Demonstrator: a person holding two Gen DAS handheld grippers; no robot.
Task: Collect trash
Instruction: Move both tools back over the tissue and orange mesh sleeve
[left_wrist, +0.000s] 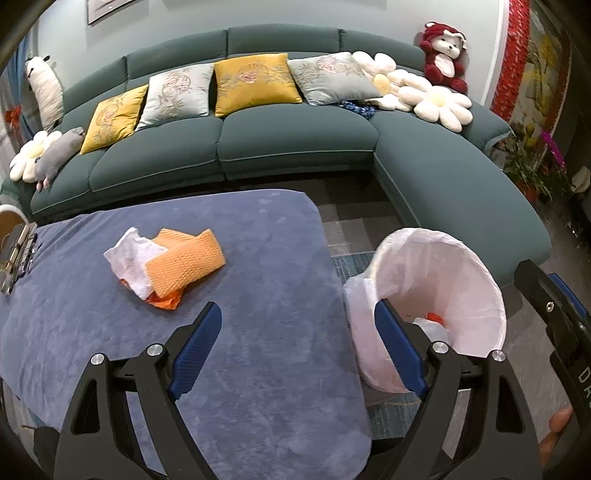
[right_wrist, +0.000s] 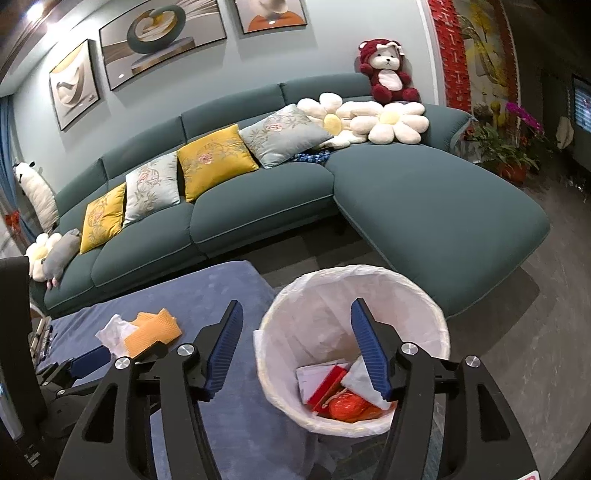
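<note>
A pile of trash lies on the blue-covered table: an orange ribbed cloth, crumpled white paper and an orange scrap. The pile also shows in the right wrist view. A white-lined trash bin stands on the floor right of the table and holds red, orange and white trash. My left gripper is open and empty above the table's near right part. My right gripper is open and empty above the bin's rim.
A teal sectional sofa with cushions and plush toys stands behind the table. Its chaise lies just beyond the bin. Small items lie at the table's left edge. Potted flowers stand at the far right.
</note>
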